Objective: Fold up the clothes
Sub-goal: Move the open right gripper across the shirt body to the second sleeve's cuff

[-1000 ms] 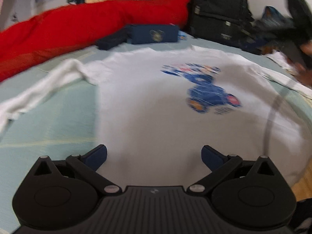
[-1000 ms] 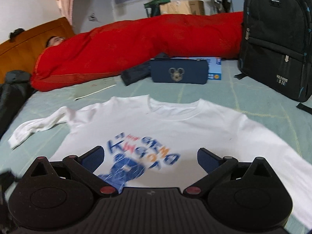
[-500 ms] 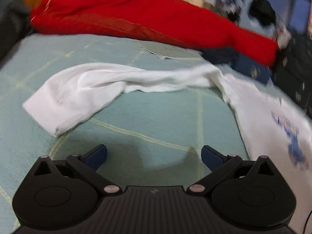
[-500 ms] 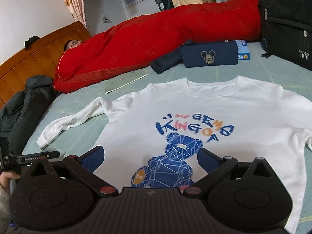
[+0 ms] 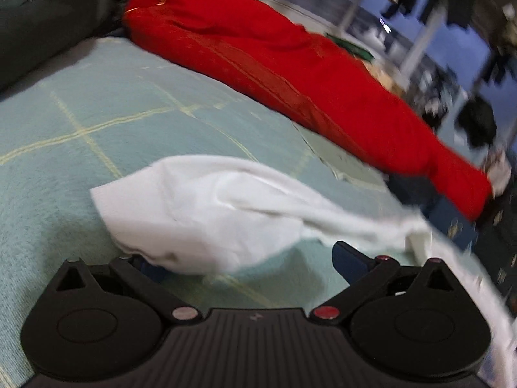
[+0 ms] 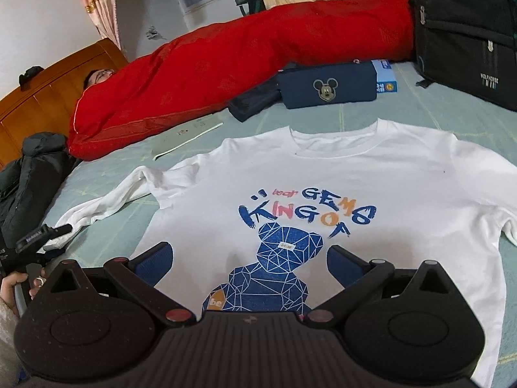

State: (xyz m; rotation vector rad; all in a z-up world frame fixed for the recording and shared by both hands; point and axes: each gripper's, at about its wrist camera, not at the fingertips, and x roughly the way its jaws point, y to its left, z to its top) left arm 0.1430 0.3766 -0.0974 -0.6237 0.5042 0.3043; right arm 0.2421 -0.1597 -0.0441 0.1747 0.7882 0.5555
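A white long-sleeved shirt (image 6: 371, 187) with a blue bear print lies flat, front up, on the green bedspread (image 6: 420, 113). Its left sleeve (image 5: 226, 207) stretches out to the side. My left gripper (image 5: 245, 260) is at the sleeve's cuff; its jaws are closing, with the cuff lying between them and draped over the left finger. The pads do not press on it. In the right wrist view the left gripper (image 6: 42, 236) shows at the cuff, held by a hand (image 6: 16, 286). My right gripper (image 6: 248, 255) hovers open over the bear print, holding nothing.
A person lies under a red quilt (image 6: 226, 64) along the far side of the bed. A navy pouch (image 6: 326, 85), a black backpack (image 6: 465, 29) and a sheet of paper (image 6: 184, 135) lie beyond the shirt. A dark jacket (image 6: 29, 168) sits by the wooden headboard (image 6: 48, 97).
The left gripper swung left from the shirt's body to the sleeve's cuff, which now lies between its jaws. The right gripper's view tilted and drew in over the print, then held still.
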